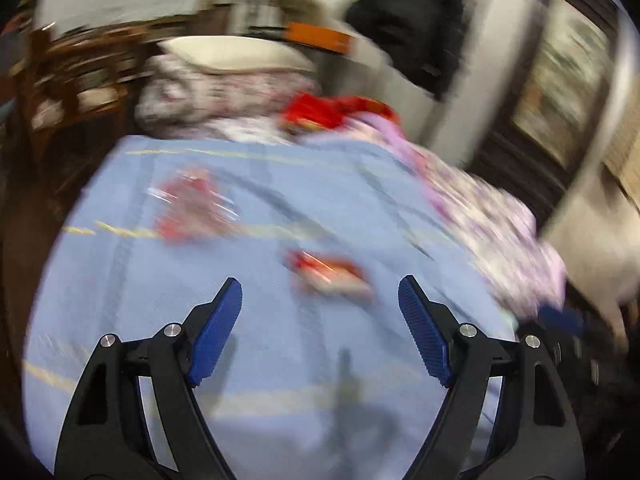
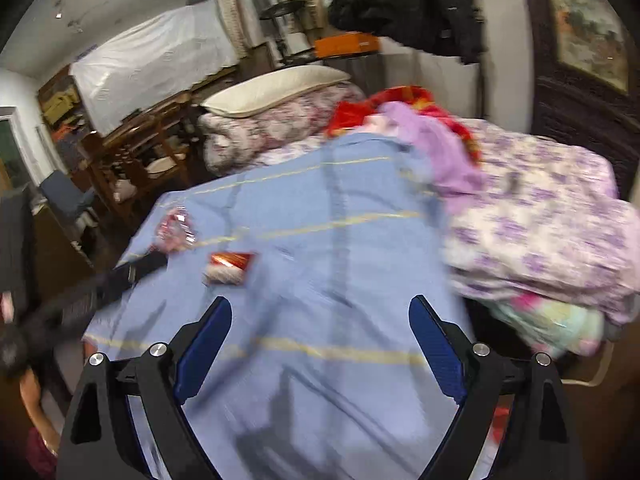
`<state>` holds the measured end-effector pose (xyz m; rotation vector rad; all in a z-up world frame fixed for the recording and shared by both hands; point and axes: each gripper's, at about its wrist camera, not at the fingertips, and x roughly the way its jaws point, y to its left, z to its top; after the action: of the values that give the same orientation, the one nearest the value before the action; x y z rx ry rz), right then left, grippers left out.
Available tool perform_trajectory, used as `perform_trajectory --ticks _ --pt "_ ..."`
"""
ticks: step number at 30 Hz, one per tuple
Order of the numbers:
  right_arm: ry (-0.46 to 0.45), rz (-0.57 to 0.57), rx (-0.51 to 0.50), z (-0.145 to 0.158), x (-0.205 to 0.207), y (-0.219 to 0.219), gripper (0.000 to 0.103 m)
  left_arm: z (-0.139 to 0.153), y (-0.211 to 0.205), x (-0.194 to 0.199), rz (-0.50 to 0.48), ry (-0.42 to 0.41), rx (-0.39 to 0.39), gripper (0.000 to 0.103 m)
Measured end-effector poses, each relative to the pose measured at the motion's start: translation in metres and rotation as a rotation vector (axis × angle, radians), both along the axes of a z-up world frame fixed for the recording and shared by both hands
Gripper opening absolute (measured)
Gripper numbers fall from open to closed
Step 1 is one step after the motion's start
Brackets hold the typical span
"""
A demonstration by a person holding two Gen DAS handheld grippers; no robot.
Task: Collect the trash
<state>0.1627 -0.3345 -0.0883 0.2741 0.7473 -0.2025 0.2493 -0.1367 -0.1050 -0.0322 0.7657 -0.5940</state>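
Observation:
Two pieces of trash lie on a light blue bedspread. A small red and white wrapper lies just beyond my left gripper, which is open with nothing between its blue pads. A crumpled red and clear wrapper lies farther off to the left. In the right wrist view the small wrapper sits ahead and left of my open right gripper, and the crumpled one is near the bedspread's left edge. The left gripper's dark arm reaches in from the left. Both views are blurred.
Folded floral quilts are piled along the bed's right side, with a purple cloth and a red cloth behind. A pillow on a quilt lies at the bed's head. Wooden furniture stands left of the bed.

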Motion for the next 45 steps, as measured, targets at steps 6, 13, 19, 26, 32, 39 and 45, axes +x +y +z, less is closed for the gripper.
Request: perform_trajectory --ticks 6,13,19,26,32,39,45 --pt "0.152 -0.236 0.032 0.0 -0.132 -0.076 0.091 0.0 -0.109 -0.126 -0.359 0.061 0.023 0.08" --pt "0.332 -0.423 0.07 -0.068 -0.222 -0.152 0.093 -0.032 -0.208 -0.205 -0.578 0.114 0.121 0.083" --pt "0.402 -0.411 0.048 -0.106 -0.249 -0.177 0.093 -0.084 -0.252 -0.23 -0.55 0.18 0.247 0.083" --pt "0.44 -0.388 0.078 -0.143 -0.278 -0.191 0.093 -0.131 -0.283 -0.232 -0.516 0.246 0.35 0.083" --pt "0.468 -0.372 0.148 -0.167 -0.287 -0.195 0.093 -0.141 -0.291 -0.241 -0.523 0.217 0.405 0.083" --pt "0.488 -0.358 0.164 -0.179 -0.286 -0.189 0.093 -0.146 -0.293 -0.242 -0.516 0.212 0.433 0.083" --pt "0.491 -0.35 0.154 -0.178 -0.284 -0.186 0.093 -0.144 -0.291 -0.248 -0.519 0.161 0.453 0.083"
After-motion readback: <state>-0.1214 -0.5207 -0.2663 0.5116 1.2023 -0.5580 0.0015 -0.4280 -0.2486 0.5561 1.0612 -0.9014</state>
